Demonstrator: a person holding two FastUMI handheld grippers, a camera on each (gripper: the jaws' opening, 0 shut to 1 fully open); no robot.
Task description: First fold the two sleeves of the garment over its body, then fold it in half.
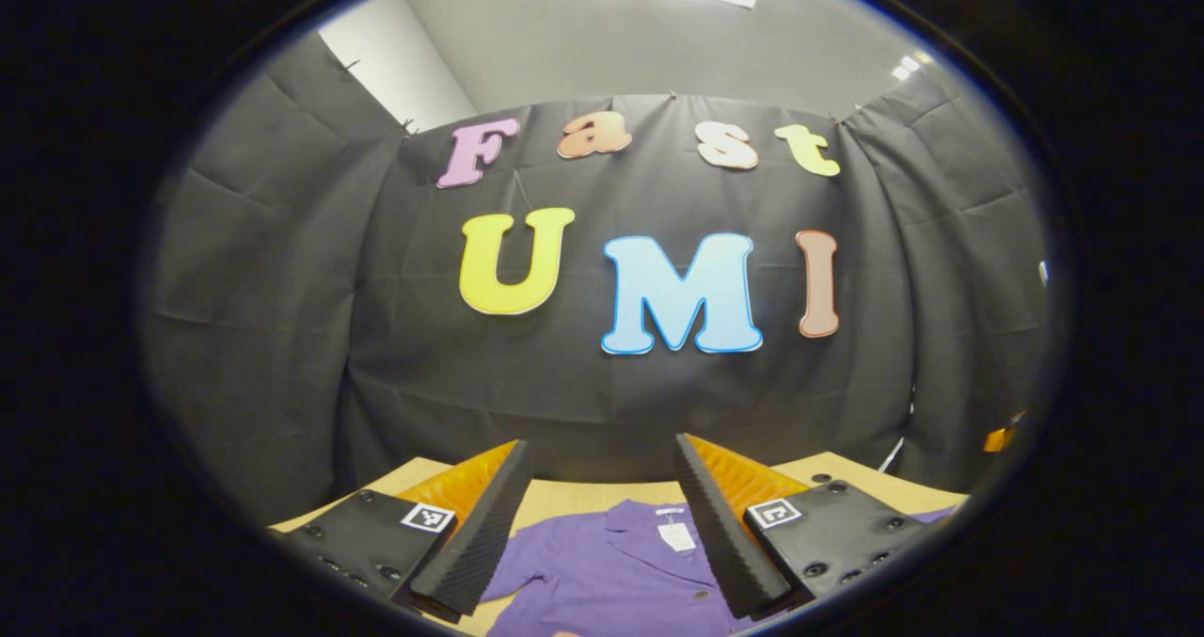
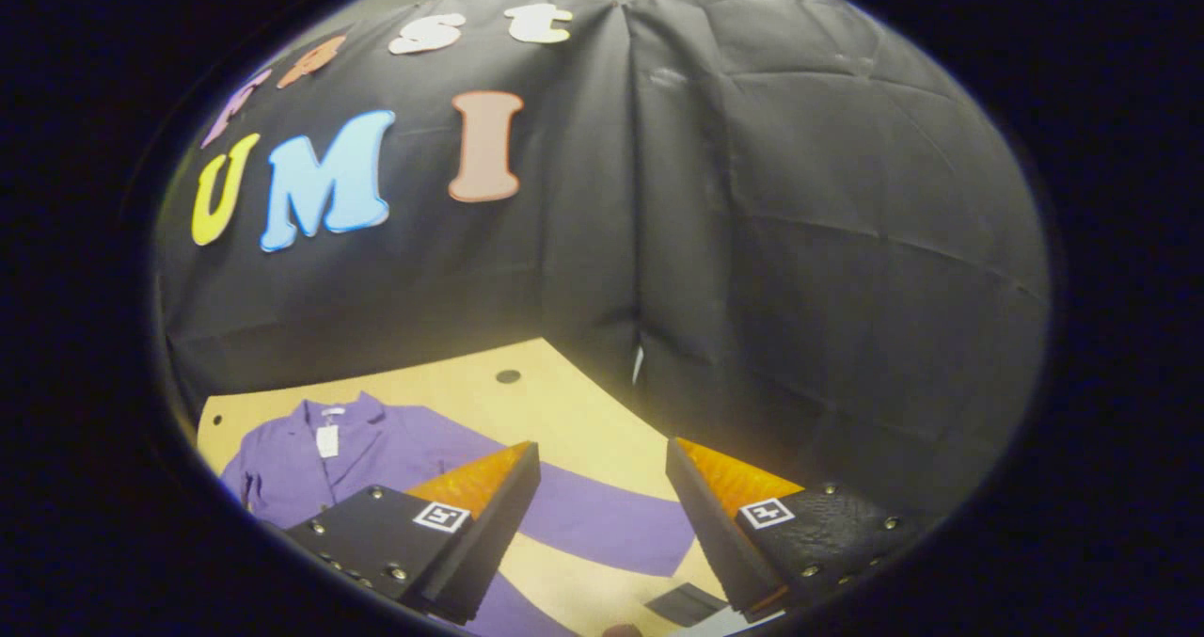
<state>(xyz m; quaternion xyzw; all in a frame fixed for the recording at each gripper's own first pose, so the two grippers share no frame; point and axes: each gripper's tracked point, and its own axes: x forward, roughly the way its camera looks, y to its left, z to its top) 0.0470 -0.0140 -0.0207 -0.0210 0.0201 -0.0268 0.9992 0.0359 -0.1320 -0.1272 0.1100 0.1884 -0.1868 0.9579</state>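
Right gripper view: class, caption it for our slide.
Open right tool hovers above purple shirt's outstretched sleeve on table.

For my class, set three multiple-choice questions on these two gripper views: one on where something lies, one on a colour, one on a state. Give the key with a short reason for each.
1. Where does the garment lie?
A. flat on the wooden table
B. hung on the booth wall
C. held up between the fingers

2. What colour is the garment?
A. green
B. purple
C. white

3. How does the sleeve in the right gripper view lie?
A. folded over the body
B. rolled up
C. spread out to the side

Key: 1 A, the shirt lies spread on the tabletop below the left gripper and the right gripper. 2 B, the cloth is purple in both views. 3 C, the sleeve reaches out across bare table, away from the collar.
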